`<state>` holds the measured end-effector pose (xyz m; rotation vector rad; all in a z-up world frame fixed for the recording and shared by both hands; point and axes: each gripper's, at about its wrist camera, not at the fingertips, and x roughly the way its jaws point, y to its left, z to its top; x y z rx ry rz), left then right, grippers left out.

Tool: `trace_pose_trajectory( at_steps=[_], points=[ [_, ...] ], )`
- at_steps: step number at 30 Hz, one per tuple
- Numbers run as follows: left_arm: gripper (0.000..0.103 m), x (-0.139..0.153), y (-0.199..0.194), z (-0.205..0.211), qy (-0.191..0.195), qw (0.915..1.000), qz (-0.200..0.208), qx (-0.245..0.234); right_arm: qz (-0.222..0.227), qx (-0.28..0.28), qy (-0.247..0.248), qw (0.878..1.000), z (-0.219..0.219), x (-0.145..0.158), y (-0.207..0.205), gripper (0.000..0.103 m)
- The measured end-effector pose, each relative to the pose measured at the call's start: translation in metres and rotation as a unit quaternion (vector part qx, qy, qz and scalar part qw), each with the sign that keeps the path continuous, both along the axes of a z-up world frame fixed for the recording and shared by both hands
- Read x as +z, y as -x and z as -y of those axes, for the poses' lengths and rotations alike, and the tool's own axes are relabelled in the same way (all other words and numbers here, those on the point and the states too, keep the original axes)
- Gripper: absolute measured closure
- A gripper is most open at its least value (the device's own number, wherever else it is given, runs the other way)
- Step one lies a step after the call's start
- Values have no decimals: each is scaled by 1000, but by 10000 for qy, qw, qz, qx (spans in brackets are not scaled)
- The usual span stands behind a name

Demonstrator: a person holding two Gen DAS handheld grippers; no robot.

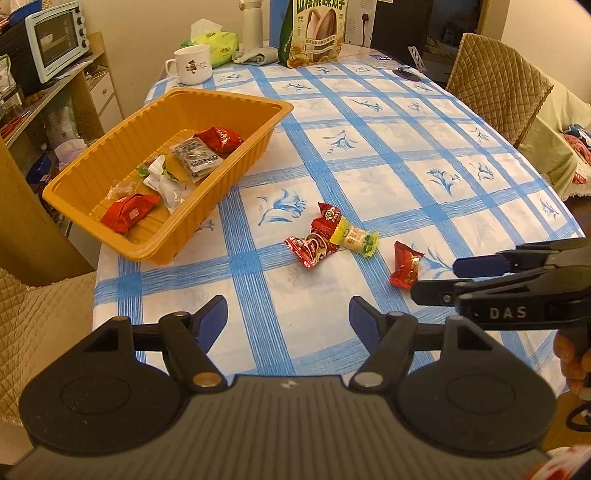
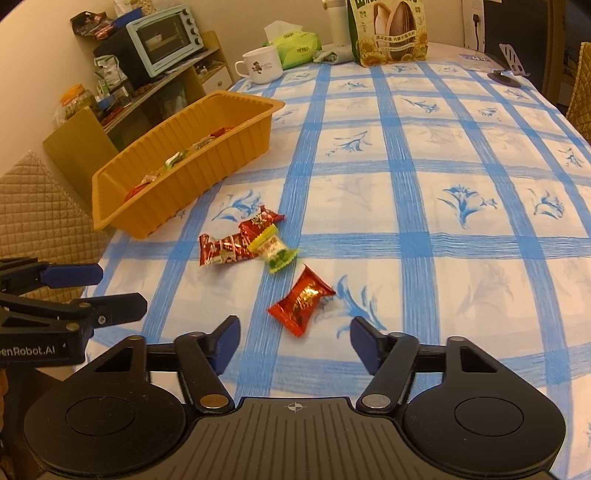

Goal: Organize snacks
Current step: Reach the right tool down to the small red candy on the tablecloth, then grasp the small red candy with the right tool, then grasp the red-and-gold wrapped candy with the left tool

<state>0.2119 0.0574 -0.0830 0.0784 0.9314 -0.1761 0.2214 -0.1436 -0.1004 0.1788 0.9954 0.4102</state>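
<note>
Two wrist-mounted fisheye views, both looking forward and steeply down over the checked tablecloth (image 1: 388, 155).

We placed the left view behind the left gripper (image 1: 287, 314), close above the near table edge, facing the far end where the mug (image 1: 192, 63) stood; the right gripper (image 1: 436, 278) entered from its right margin. We placed the right view likewise behind the right gripper (image 2: 295, 334), slightly farther right, with the left gripper (image 2: 122, 291) at its left margin. Both shared the orange tray (image 1: 92, 173) (image 2: 207, 147), the loose candies (image 1: 328, 236) (image 2: 243, 240), the mug (image 2: 260, 65) and the toaster oven (image 1: 55, 37) (image 2: 164, 35).
</note>
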Motion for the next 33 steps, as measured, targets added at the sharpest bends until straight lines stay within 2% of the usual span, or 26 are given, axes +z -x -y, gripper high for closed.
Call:
trace_pose_trajectory(
  at_steps=[11, 19, 22, 23, 24, 33],
  points=[
    [32, -7, -18, -5, -32, 9999, -35, -121, -26, -140, 84, 9999, -15, -11, -21, 55],
    [32, -11, -27, -6, -50, 9997, -54, -224, 21, -80, 462, 9989, -25, -19, -31, 67],
    [33, -11, -30, -5, -66, 9996, -52, -272, 89, -32, 566, 9983, -27, -20, -33, 68],
    [33, -12, -31, -5, -68, 9995, -52, -288, 128, 1, 626, 9980, -28, -20, -33, 72],
    [33, -12, -32, -4, -73, 9995, -49, -307, 169, 53, 699, 9974, -29, -21, -34, 81],
    [41, -15, -46, 13, -238, 9971, 64, -713, 213, -97, 683, 9974, -11, -18, -37, 81]
  ],
)
